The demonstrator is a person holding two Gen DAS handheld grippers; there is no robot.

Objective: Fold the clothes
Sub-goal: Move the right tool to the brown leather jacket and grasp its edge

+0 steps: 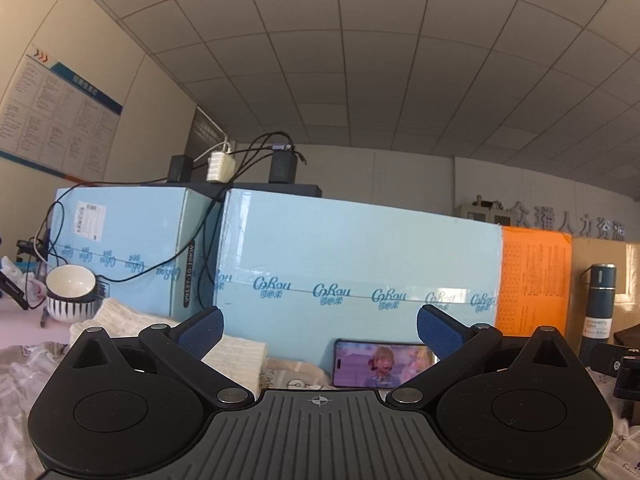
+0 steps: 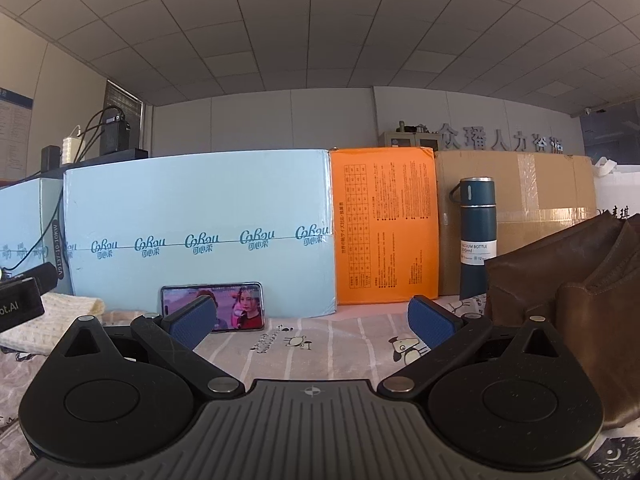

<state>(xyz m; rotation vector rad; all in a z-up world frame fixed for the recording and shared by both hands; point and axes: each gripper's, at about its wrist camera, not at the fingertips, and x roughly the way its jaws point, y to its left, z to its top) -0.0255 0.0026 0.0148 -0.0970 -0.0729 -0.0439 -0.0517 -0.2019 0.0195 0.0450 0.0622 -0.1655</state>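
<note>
A cream knitted garment lies folded on the table, just past my left gripper's left finger; it also shows at the left edge of the right wrist view. My left gripper is open and empty, low over the table. My right gripper is open and empty above a patterned cloth with cartoon prints that covers the table. A brown leather-like piece lies bunched to the right of my right gripper.
Light blue cartons stand across the back, then an orange box and a brown carton. A phone playing video leans on the blue carton. A dark blue vacuum bottle stands at the right. A striped bowl sits far left.
</note>
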